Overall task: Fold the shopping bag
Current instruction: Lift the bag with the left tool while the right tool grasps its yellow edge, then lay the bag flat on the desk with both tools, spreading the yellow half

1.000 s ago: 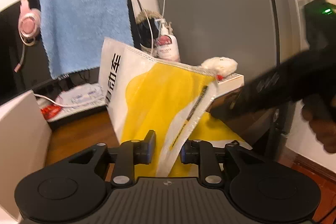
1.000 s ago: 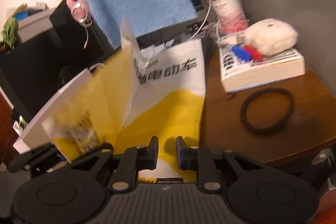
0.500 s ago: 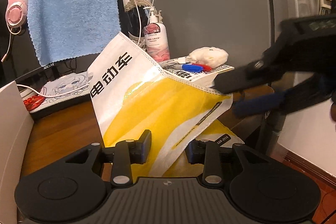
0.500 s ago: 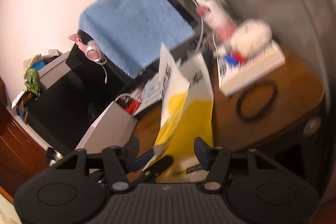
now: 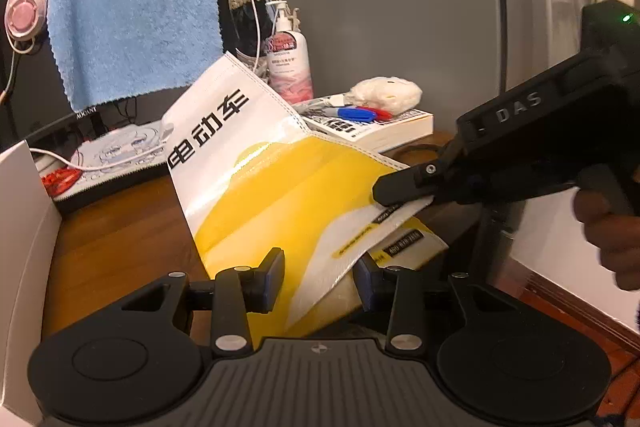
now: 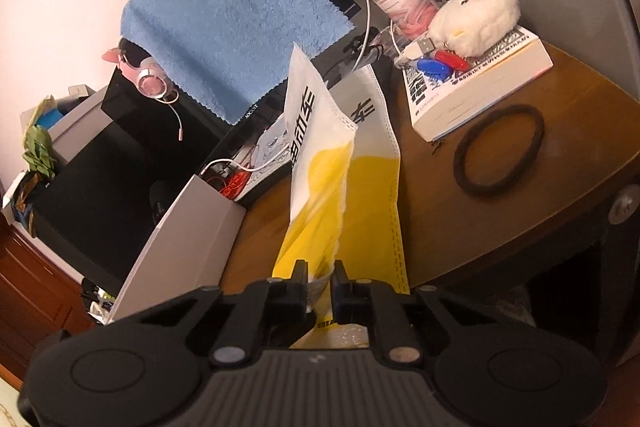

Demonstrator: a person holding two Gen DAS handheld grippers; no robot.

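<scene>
A yellow and white shopping bag point(image 5: 280, 187) with black characters lies on the wooden table point(image 5: 120, 227). One half is raised as a flap, seen edge-on in the right wrist view point(image 6: 320, 179). My right gripper point(image 6: 320, 279) is shut on the flap's near edge. In the left wrist view it point(image 5: 400, 191) comes in from the right, with a hand point(image 5: 612, 227) on its grip. My left gripper point(image 5: 320, 277) is open at the table's front. The flap's lower edge passes between its fingers, and the pads stand well apart from it.
A thick book point(image 6: 480, 91) with pens and a white plush sits at the back right, a black hair band point(image 6: 500, 151) in front of it. A pump bottle point(image 5: 288, 67), a blue towel point(image 5: 132, 7) over a monitor and a white box point(image 5: 20, 227) bound the back and left.
My right gripper opened wide, swung to the raised flap and shut on its edge. The flap has tipped down toward the right. My left gripper's fingers stay apart.
</scene>
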